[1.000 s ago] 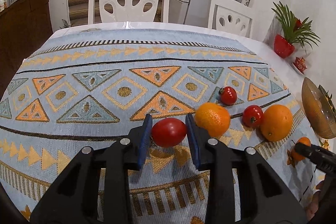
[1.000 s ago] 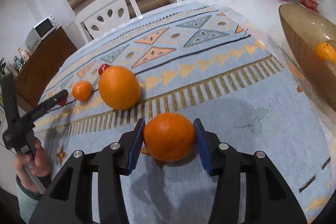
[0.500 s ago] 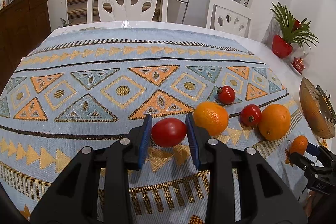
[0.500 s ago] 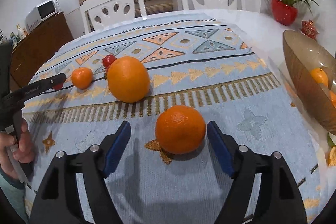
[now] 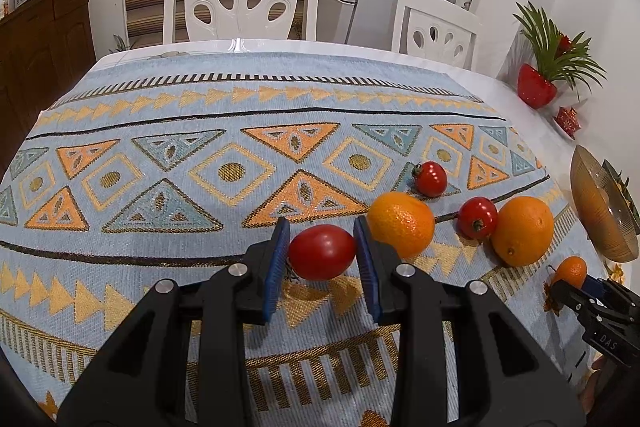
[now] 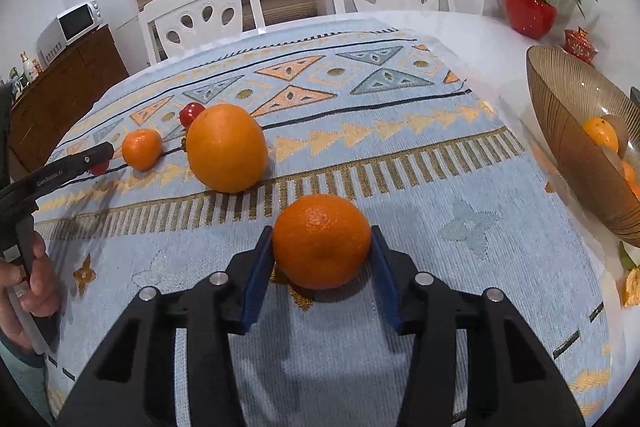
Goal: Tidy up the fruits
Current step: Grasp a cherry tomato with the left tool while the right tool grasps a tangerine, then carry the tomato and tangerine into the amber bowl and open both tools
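I have 2 grips on at once. My left gripper (image 5: 322, 253) has its blue pads pressed on both sides of a red tomato (image 5: 322, 252), low centre of the left wrist view, the fruit resting on the patterned tablecloth (image 5: 240, 131). My right gripper (image 6: 322, 247) has its fingers narrowed around a small orange (image 6: 322, 241) at centre of the right wrist view; both pads look to be touching its flanks, though I cannot tell how firm that contact is.

The glass bowl (image 6: 568, 143) sits at the right edge of that view, already holding orange fruit, so I judge it the destination for the small orange.

To do this well, I would squeeze the tomato only enough to stop it slipping; its skin looks soft and would bruise. I would lift the small orange straight up before swinging right, clearing the bowl's rim rather than knocking it. On the left, a medium orange (image 5: 401, 223) sits just beside my right-hand pad, so I would rise vertically to avoid rolling it.
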